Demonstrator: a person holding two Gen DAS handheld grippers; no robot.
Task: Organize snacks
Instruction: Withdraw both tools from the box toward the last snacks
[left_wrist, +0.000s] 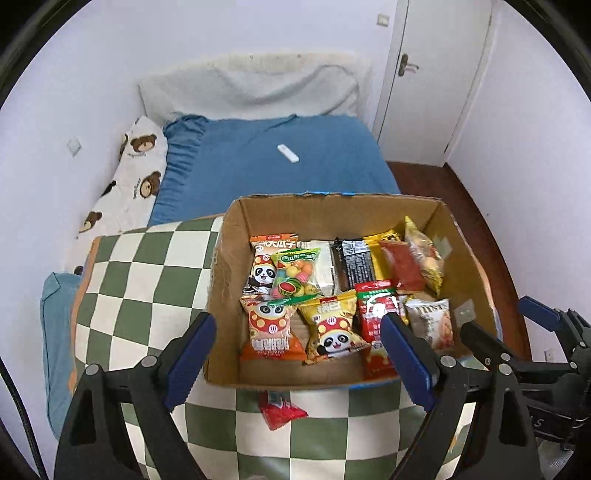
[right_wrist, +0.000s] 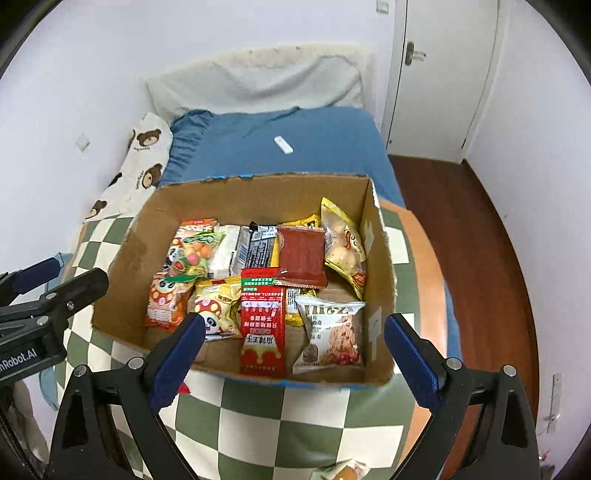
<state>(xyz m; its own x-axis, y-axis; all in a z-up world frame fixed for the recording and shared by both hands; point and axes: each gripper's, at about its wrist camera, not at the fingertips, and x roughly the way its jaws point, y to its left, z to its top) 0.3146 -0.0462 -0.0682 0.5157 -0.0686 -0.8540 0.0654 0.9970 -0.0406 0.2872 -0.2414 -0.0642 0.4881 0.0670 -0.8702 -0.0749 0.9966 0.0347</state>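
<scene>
A cardboard box (left_wrist: 229, 266) (right_wrist: 122, 266) sits on a green-and-white checkered quilt (left_wrist: 147, 280) (right_wrist: 258, 421) and holds several snack packets. A red packet (left_wrist: 280, 408) lies on the quilt just outside the box's near wall. A yellowish packet (right_wrist: 343, 470) lies on the quilt at the bottom edge of the right wrist view. My left gripper (left_wrist: 299, 354) is open and empty, above the box's near edge. My right gripper (right_wrist: 295, 354) is open and empty, above the box's near edge. The right gripper (left_wrist: 509, 325) also shows in the left wrist view, and the left gripper (right_wrist: 62, 280) in the right wrist view.
The quilt lies on a bed with a blue sheet (left_wrist: 273, 162) (right_wrist: 295, 144). A white remote (left_wrist: 288, 152) (right_wrist: 283, 144) lies on the sheet. A bear-print pillow (left_wrist: 136, 173) is at the left. A white door (left_wrist: 436, 74) and wooden floor (right_wrist: 461, 221) are to the right.
</scene>
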